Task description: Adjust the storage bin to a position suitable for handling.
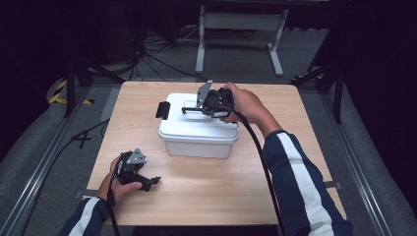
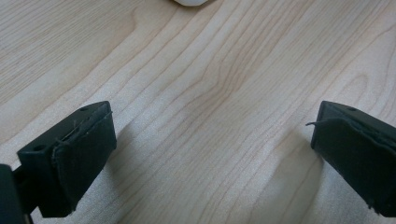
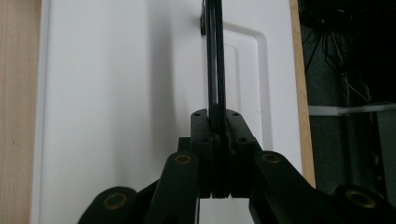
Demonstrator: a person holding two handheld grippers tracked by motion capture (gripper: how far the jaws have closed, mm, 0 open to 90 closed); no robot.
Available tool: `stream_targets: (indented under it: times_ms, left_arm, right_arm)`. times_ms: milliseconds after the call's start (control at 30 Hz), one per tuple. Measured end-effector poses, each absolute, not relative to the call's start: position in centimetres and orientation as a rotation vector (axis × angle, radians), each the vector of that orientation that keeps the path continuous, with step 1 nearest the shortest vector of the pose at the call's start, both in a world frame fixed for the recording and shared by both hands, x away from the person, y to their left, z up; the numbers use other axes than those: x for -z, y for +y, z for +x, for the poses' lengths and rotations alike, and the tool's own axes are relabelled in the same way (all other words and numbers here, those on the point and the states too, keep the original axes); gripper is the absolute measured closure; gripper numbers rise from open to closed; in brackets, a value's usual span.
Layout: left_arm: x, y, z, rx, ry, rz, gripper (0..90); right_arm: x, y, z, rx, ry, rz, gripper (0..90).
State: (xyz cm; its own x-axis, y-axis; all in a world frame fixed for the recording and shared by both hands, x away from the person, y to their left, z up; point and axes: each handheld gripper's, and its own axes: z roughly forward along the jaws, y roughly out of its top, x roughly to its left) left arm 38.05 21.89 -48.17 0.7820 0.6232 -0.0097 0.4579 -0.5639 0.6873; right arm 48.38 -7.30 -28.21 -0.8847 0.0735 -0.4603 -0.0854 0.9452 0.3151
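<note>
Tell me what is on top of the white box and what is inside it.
On the white box, the lid carries a black handle, clamped by the right gripper. A black latch sits at its left end. The closed lid hides the contents.

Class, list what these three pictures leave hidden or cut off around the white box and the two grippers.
- Box contents: high view, lid shut.
- Far latch: high view, right hand and right gripper cover it.
- Handle ends: right gripper view, top edge and jaws cut them.
- Box: left gripper view, top edge crops it.
</note>
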Motion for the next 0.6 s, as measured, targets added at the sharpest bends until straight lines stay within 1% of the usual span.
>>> stream_targets:
  times_ms: [367,600]
  left_arm:
    - [48.2,21.9,38.0,-0.299,0.802,2.269,0.5]
    - [48.2,21.9,38.0,-0.305,0.800,2.269,0.5]
  right_arm:
    - [26.5,-8.3,47.7,-0.539,2.580,0.002,84.7]
    - [24.6,-10.3,46.9,-0.575,2.529,-0.001,84.7]
